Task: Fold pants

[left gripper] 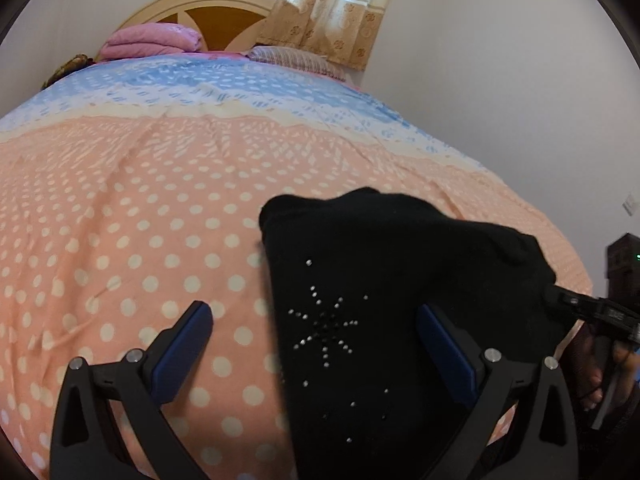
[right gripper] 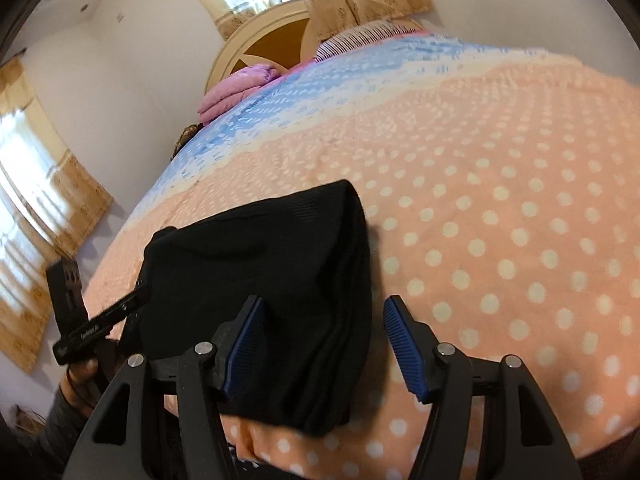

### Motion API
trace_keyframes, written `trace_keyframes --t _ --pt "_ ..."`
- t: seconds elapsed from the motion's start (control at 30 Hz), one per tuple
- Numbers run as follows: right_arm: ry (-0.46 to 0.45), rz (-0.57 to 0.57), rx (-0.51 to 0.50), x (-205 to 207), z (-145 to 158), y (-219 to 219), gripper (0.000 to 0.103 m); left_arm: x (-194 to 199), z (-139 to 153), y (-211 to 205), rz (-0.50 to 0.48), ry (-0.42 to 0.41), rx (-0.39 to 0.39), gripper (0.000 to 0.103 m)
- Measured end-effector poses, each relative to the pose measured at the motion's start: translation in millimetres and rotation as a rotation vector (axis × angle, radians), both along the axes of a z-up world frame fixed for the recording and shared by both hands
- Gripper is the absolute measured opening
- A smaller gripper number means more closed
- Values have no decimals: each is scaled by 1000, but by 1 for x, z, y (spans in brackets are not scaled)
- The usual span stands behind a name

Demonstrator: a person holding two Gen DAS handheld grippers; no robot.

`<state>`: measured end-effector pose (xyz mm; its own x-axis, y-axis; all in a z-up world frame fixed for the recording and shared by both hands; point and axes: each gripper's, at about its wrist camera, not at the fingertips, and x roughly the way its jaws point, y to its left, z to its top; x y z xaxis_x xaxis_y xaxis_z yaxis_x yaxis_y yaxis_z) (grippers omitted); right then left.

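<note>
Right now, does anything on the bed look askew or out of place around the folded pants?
Nothing stands out. The black pants lie folded in a compact bundle near the edge of the polka-dot bedspread, edges roughly stacked. Both tongs are open, right and left, clamping nothing.

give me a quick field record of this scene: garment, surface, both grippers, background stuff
garment: black pants, folded into a compact bundle, rhinestone star on one face
surface: bed cover, peach with white dots, blue band farther up
left gripper: open, pads apart over the bundle's edge
right gripper: open, not clamping the pants
background: pink folded blanket, wooden headboard, curtains
</note>
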<state>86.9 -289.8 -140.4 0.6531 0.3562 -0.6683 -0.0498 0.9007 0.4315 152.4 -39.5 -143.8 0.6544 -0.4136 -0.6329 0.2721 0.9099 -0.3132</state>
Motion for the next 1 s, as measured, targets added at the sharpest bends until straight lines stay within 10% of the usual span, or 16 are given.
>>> trace_keyframes --t 0.17,0.27,0.5,1.0 --pt "0 52 51 15 -8 12 63 5 2 -2 -60 -9 -50 90" --pt "12 55 88 20 -9 11 35 11 3 -3 -95 6 -91 66" --pt "-61 92 74 2 15 25 28 5 10 -1 -131 -2 -139 21" --pt "-121 286 14 54 75 110 27 -7 49 69 -42 -86 -243 14"
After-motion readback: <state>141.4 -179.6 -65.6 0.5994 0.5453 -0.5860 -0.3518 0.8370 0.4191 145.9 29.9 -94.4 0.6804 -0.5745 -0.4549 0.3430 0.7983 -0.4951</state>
